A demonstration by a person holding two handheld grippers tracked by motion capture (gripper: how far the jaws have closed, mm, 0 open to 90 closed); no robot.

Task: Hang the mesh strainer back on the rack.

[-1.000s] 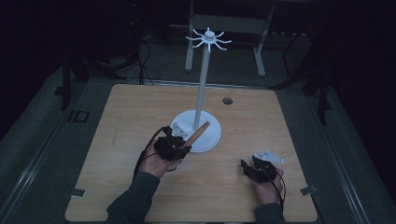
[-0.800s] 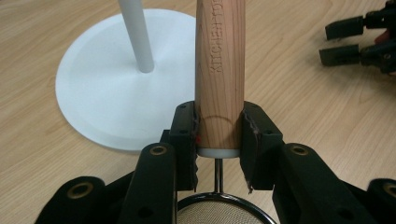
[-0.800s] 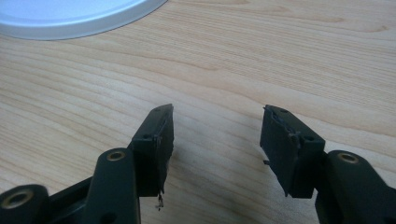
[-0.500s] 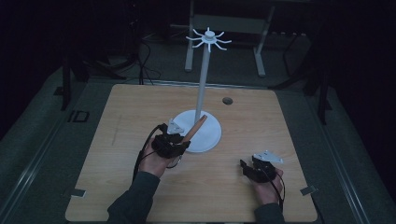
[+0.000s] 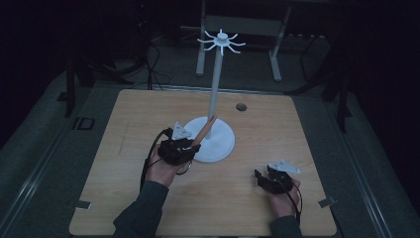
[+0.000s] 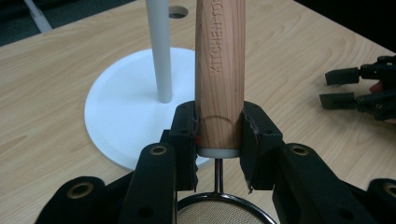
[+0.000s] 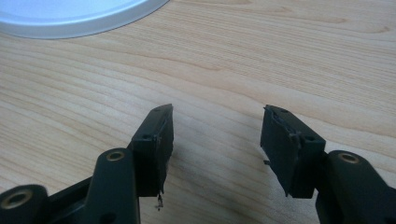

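My left gripper (image 5: 184, 147) (image 6: 218, 122) is shut on a small strainer, clamping the lower end of its wooden handle (image 6: 219, 70) (image 5: 203, 132). The handle slants up and away toward the white pole (image 5: 215, 84) (image 6: 159, 46) of a hook stand. The strainer's metal mesh ring (image 6: 219, 212) sits just behind the jaws. The stand's round white base (image 5: 218, 144) (image 6: 126, 102) lies under and beyond the gripper, and its ring of hooks (image 5: 221, 40) is at the top. My right gripper (image 5: 259, 179) (image 7: 217, 112) is open and holds nothing, low over the wood at the front right.
The wooden table (image 5: 148, 119) has a small round hole (image 5: 241, 107) behind the stand. The edge of the stand's base (image 7: 70, 16) lies ahead and left of the right jaws. Dark floor, cables and a frame's legs surround the table.
My left hand has shifted slightly left and back, and the wooden handle has swung closer to the pole. The right gripper has stayed still.
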